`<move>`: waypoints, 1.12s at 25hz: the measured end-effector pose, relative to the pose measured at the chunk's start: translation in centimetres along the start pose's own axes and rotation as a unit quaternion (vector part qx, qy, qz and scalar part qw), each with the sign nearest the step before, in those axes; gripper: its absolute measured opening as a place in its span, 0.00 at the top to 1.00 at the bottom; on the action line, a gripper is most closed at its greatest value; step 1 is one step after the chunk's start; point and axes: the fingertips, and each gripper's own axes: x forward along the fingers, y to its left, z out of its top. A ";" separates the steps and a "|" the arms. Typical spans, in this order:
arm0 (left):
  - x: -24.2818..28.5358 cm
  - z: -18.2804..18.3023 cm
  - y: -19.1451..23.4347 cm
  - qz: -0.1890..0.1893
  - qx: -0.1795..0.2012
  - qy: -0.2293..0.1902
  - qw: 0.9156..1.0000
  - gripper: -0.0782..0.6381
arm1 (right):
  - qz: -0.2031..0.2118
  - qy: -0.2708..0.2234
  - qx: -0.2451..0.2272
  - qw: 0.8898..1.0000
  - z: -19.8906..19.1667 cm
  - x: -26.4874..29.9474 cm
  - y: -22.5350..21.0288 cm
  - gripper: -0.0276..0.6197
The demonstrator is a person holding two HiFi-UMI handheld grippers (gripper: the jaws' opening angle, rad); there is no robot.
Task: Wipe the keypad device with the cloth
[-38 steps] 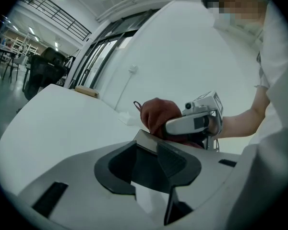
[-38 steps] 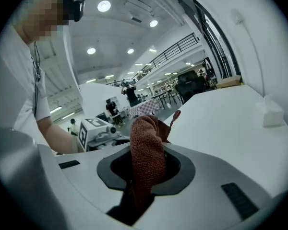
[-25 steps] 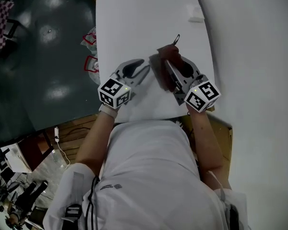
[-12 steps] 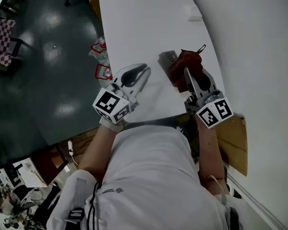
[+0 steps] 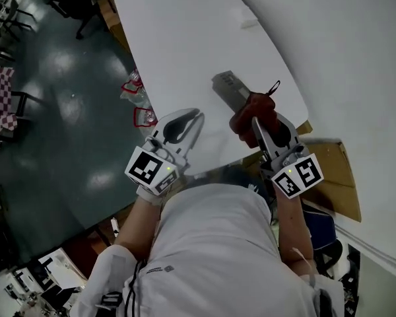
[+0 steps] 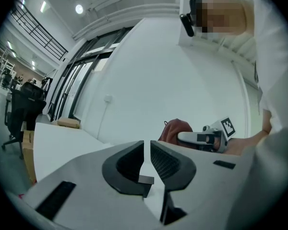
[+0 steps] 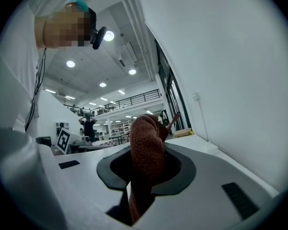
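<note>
The keypad device (image 5: pixel 227 85), a dark grey slab, lies at an angle on the white table (image 5: pixel 178 38). Its near end meets the red-brown cloth (image 5: pixel 249 108). My right gripper (image 5: pixel 252 120) is shut on that cloth, which stands bunched between its jaws (image 7: pixel 146 145) with a loop sticking out. My left gripper (image 5: pixel 198 115) hovers over bare table left of the device, apart from it. Its jaws are closing and stand a thin slit apart (image 6: pixel 147 146), with nothing between them. The left gripper view also shows the cloth (image 6: pixel 175 127) off to the right.
A small white block (image 5: pixel 249 24) sits far back on the table. The table's near edge runs just under both grippers. Red-trimmed packets (image 5: pixel 140 107) lie on the dark floor to the left. A cardboard box (image 5: pixel 336 177) stands at the right, below a white wall.
The cloth in my right gripper has slid off the device's top toward its near end, so more of the device shows. The left jaws have narrowed. The head view has swung.
</note>
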 end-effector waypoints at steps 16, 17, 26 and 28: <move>3.8 0.5 -3.9 -0.009 0.006 0.004 1.000 0.82 | -0.020 0.015 -0.014 1.000 0.9 -4.2 -1.3 0.83; 3.9 0.5 -4.1 -0.010 0.006 0.005 1.000 0.82 | -0.019 0.013 -0.015 1.000 1.1 -4.3 -1.3 0.83; 4.5 -0.3 -5.7 0.002 0.007 0.014 1.000 0.82 | -0.015 0.014 -0.015 1.000 0.8 -5.8 -2.5 0.83; 4.7 -0.5 -5.8 0.005 0.006 0.015 1.000 0.82 | -0.015 0.014 -0.017 1.000 0.9 -6.0 -2.8 0.83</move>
